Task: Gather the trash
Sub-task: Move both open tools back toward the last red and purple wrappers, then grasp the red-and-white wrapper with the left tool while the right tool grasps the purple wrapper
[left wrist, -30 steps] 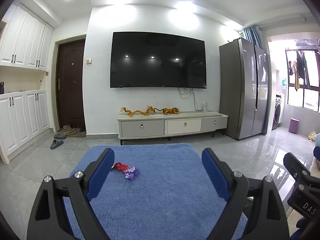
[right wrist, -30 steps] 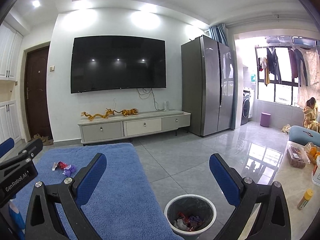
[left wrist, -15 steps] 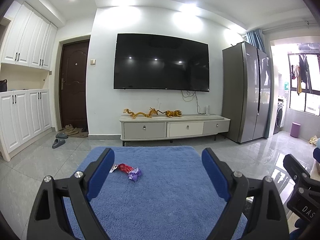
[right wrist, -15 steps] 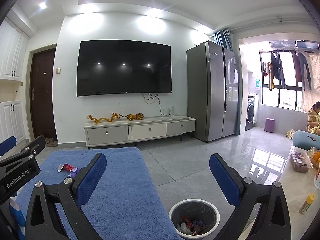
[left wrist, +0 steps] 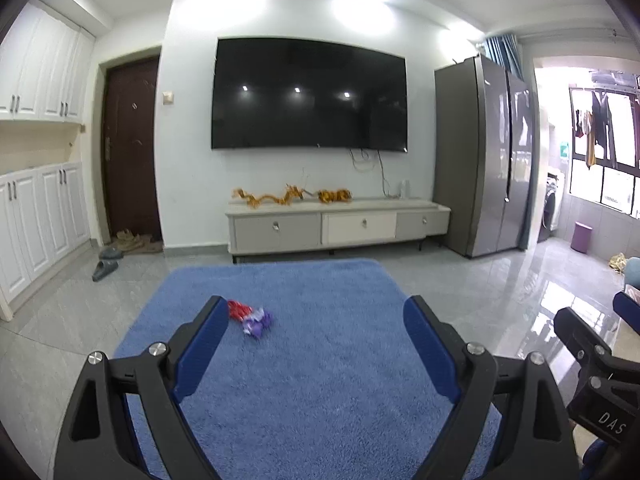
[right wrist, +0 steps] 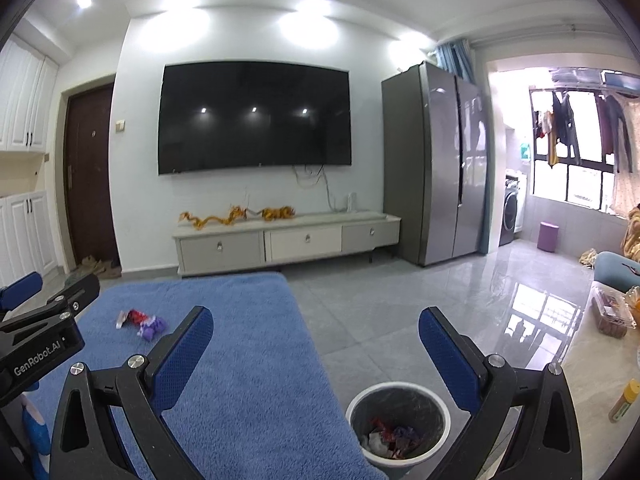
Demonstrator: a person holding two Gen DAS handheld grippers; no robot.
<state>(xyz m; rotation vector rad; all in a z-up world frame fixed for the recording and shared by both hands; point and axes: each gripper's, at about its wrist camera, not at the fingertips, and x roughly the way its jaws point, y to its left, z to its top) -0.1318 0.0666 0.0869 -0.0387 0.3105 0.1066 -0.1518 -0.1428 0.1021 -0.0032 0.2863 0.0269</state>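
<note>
Wrappers (left wrist: 250, 317), a small crumpled cluster of red, white and purple, lie on the blue rug (left wrist: 320, 380) ahead of both tools. Seen from the left wrist, the cluster sits just past the tip of the left gripper's (left wrist: 316, 320) left-hand finger (left wrist: 202, 346), the red piece partly hidden behind that tip and the purple piece inside the gap. Its long axis runs across the rug, roughly side to side, red end leftward and purple end rightward; the blur makes any print on the wrappers unreadable, and I can't be sure how many pieces there are. The left gripper's blue-padded fingers stand wide apart with nothing between them but rug.

From the right wrist, the same cluster lies well left of the right gripper (right wrist: 316, 332), outside its left-hand finger. That gripper's fingers are likewise spread wide and hold nothing. A white-rimmed trash bin (right wrist: 400, 424), with crumpled wrappers already in its bottom, stands on the grey tile just inside the right-hand finger (right wrist: 450, 364), beside the rug's edge.

Writing: "GenRobot.AI" on the left tool's body in the right wrist view, and "DAS" on the right tool's body in the left wrist view.
</note>
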